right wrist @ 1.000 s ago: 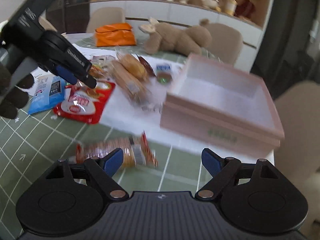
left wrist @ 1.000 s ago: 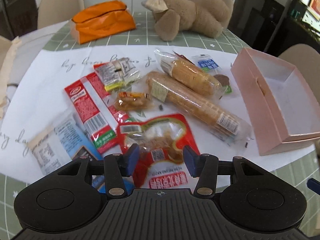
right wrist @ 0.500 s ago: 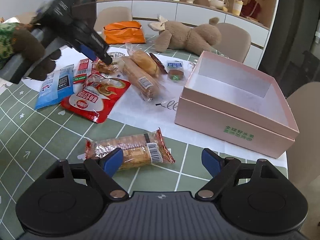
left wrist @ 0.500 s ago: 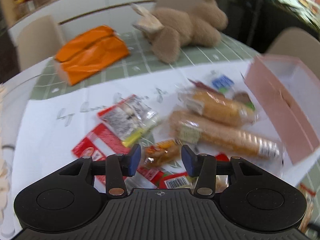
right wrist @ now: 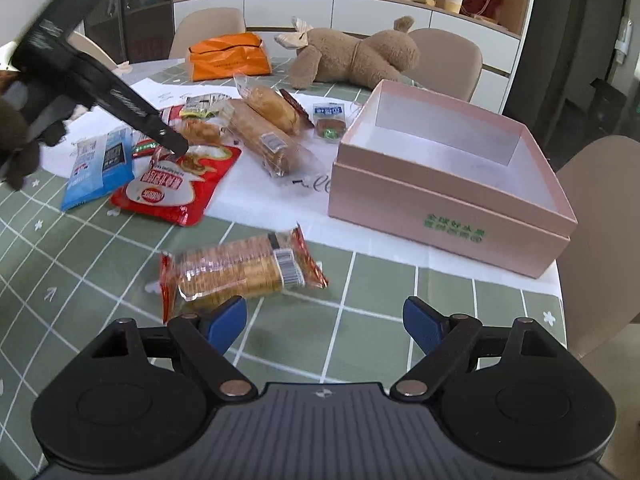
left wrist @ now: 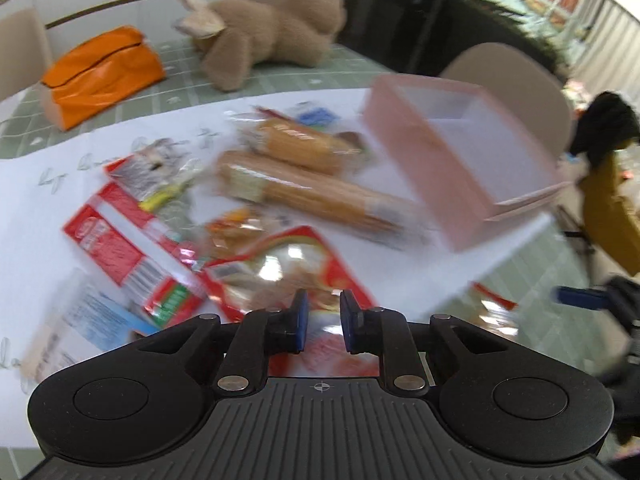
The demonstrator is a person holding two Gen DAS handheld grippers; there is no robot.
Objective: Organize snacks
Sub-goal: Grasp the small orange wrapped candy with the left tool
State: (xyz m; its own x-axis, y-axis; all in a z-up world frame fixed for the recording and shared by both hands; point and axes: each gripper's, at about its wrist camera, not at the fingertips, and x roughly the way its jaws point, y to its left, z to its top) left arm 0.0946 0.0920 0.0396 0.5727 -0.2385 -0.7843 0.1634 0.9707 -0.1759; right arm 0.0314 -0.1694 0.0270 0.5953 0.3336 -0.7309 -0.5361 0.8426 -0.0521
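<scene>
Snacks lie on white paper: a red pouch point(left wrist: 288, 264) point(right wrist: 176, 192), two long bread packs point(left wrist: 312, 196) point(right wrist: 264, 136), a blue-white packet point(right wrist: 100, 168), red sticks point(left wrist: 120, 248) and small packets. My left gripper point(left wrist: 323, 304) point(right wrist: 176, 146) hovers over the red pouch's top edge. Its jaws are closing to a narrow gap, and the pads do not visibly press on the pouch. A biscuit pack point(right wrist: 240, 272) lies on the green cloth just ahead of my right gripper point(right wrist: 324, 320), which stands wide open with nothing in it. The pink box point(left wrist: 440, 184) point(right wrist: 440, 208) is open and bare inside.
An orange bag point(right wrist: 228, 56) and a plush toy point(right wrist: 352, 56) lie at the table's far side. Chairs ring the table. A person's gloved hand point(right wrist: 16, 148) holds the left gripper. The green checked cloth point(right wrist: 80, 280) shows at the front left.
My left gripper swung back from the small orange snack to the red pouch and its jaws narrowed sharply. The right gripper has kept still and open.
</scene>
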